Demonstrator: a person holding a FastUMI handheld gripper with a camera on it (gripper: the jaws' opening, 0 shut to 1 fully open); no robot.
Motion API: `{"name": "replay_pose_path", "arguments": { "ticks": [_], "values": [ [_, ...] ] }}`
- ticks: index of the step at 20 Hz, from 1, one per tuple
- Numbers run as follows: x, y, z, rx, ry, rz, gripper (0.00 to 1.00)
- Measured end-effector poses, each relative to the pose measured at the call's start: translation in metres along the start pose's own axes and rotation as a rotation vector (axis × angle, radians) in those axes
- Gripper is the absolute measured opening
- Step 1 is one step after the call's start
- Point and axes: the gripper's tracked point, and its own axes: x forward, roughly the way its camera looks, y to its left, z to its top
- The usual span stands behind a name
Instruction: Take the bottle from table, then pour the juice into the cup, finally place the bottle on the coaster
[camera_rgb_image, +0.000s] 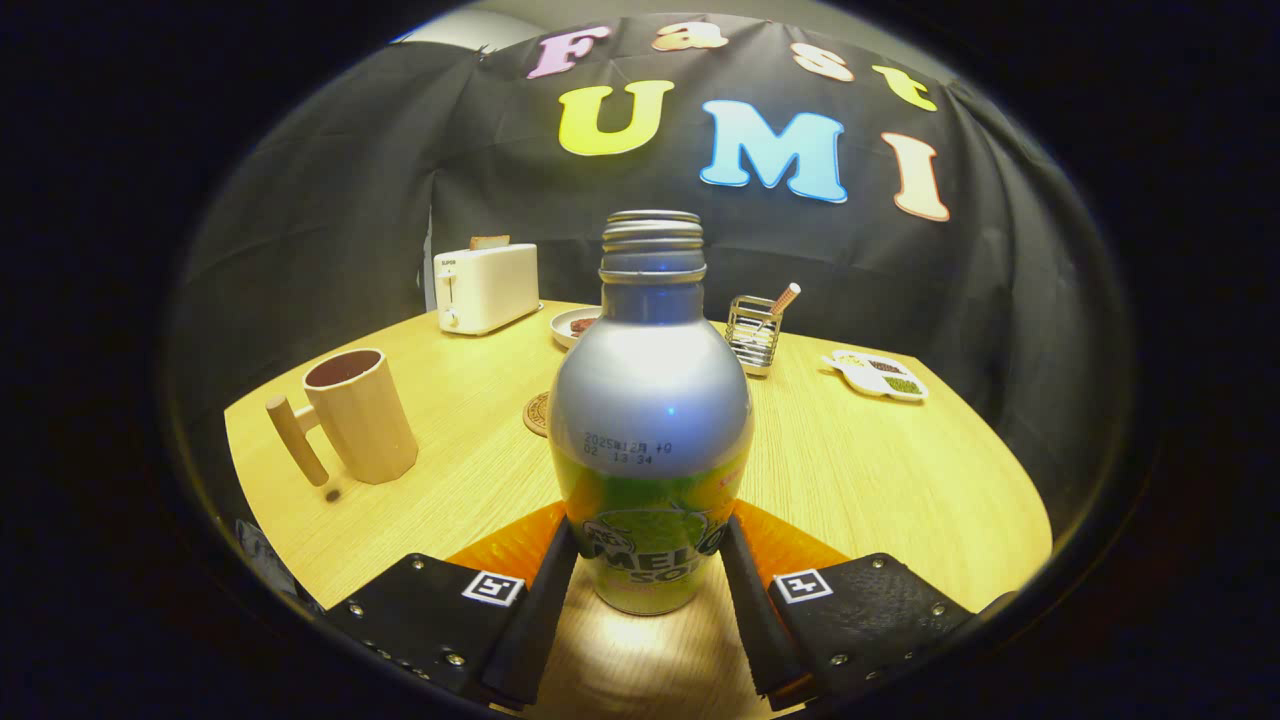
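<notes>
The bottle (650, 420) stands upright on the table (880, 470), clamped between both fingers (545, 610).

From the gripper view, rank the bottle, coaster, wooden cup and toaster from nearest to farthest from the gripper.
1. Bottle: upright between the fingers of the gripper, both pads at its sides.
2. Coaster: just beyond the bottle, partly hidden behind its left side.
3. Wooden cup: off to the left; its gap from the coaster's rank is too close to call.
4. Toaster: far back left, by the booth wall.
</notes>
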Motion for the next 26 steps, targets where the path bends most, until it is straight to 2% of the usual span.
{"name": "replay_pose_path", "arguments": {
  "ticks": [3,13,26],
  "values": [
    [0.000,0.012,0.016,-0.071,0.013,0.031,0.76],
    [0.001,0.036,0.060,-0.327,0.027,0.027,0.76],
    [0.000,0.057,0.082,-0.668,0.085,0.004,0.76]
  ]
}}
